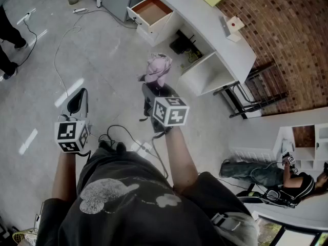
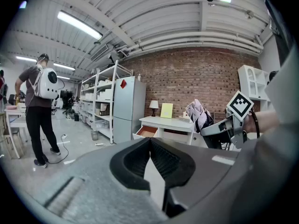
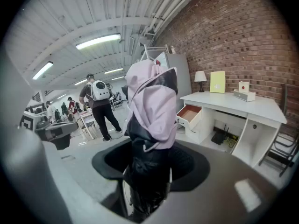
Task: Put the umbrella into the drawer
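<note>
Two claws show in the head view. The right claw [image 1: 154,92] is clamped on the dark lower part of the umbrella [image 1: 158,69], which stands up out of it over the floor, well apart from the open drawer [image 1: 151,12] at the end of the white desk [image 1: 202,22]. The left claw [image 1: 78,95] hangs off to the side and carries nothing.

From the left gripper view, that claw's jaws meet at their tips with nothing between them. Beyond them, the umbrella stands upright in the other claw, in front of the desk.

In the right gripper view the pads press on bunched black fabric low on the umbrella. It is folded down short, pale pink above with black panels, and loosely gathered rather than strapped tight.

It looks light, with a stiff core under soft, slack cloth. The fabric could slip or shift under the pads, so the firm, narrow lower part is probably the better place to hold than the puffy pink top. The loose folds may catch on the drawer's front edge, so it would likely go in more easily laid lengthwise.
</note>
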### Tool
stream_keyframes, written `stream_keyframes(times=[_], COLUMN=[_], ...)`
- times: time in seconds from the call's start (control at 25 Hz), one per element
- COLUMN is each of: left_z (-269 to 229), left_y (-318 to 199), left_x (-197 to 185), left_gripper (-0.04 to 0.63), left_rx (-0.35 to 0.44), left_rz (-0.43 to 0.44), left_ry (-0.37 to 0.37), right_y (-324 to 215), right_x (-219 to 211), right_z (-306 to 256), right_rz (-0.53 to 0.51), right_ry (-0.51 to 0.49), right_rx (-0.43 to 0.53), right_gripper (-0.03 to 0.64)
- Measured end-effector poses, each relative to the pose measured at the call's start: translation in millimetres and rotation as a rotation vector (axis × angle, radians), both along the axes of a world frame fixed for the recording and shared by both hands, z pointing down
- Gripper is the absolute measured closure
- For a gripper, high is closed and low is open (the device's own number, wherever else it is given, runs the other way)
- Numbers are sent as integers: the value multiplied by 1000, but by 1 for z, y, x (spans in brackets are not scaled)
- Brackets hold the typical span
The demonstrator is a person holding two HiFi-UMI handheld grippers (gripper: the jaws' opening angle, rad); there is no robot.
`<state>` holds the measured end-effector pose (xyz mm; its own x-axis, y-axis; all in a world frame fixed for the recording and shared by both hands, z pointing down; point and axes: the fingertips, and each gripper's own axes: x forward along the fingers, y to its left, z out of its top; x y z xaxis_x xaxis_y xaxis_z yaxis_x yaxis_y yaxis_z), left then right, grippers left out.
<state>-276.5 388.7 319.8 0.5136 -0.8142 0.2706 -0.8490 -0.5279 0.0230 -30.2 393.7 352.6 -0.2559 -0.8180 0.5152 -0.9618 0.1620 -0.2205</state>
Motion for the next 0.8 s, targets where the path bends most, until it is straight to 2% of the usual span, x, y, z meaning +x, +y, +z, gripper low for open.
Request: stream_keyframes(times=[0.16, 0.56, 0.8], left_z=[-18, -27, -24], left_y=[-5, 20, 22], left_x=[7, 29, 44], left_gripper=[584, 584, 584], left_rx=[38, 69, 56], left_rz=[-15, -1, 3], left_ry=[13, 12, -2], right_y=[2, 25, 32], right_x=[4, 24, 35], right_z=[-10, -14, -10], right_rz=[-22, -29, -43], right_ry=[15, -25, -24], right_rx=[29, 51, 51], right_gripper=[377, 377, 377])
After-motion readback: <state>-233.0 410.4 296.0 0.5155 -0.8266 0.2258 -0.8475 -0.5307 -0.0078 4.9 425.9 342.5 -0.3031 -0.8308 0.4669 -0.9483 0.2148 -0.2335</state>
